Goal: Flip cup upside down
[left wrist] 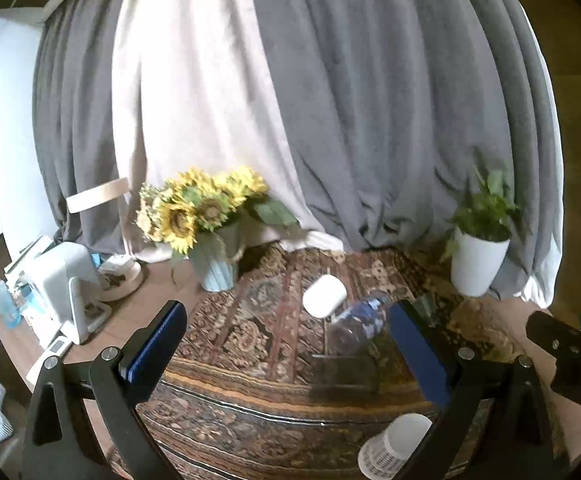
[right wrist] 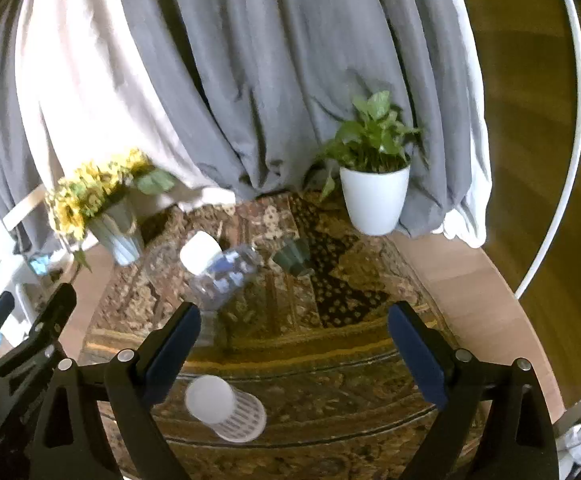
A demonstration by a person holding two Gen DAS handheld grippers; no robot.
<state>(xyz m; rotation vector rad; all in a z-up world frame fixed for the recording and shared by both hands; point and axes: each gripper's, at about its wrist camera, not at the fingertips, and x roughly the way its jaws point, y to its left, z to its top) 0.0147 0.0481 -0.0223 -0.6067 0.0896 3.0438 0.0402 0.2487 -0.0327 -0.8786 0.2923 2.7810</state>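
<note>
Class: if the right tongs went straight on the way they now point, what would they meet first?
Probably the patterned cloth. The right tongs stand open and empty, with bare cloth between them. The cup and bottle lie left of that line, though depth is unclear.

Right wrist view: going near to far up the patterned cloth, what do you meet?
White paper cup → clear plastic bottle with white cap → small dark green cup → white plant pot.
</note>
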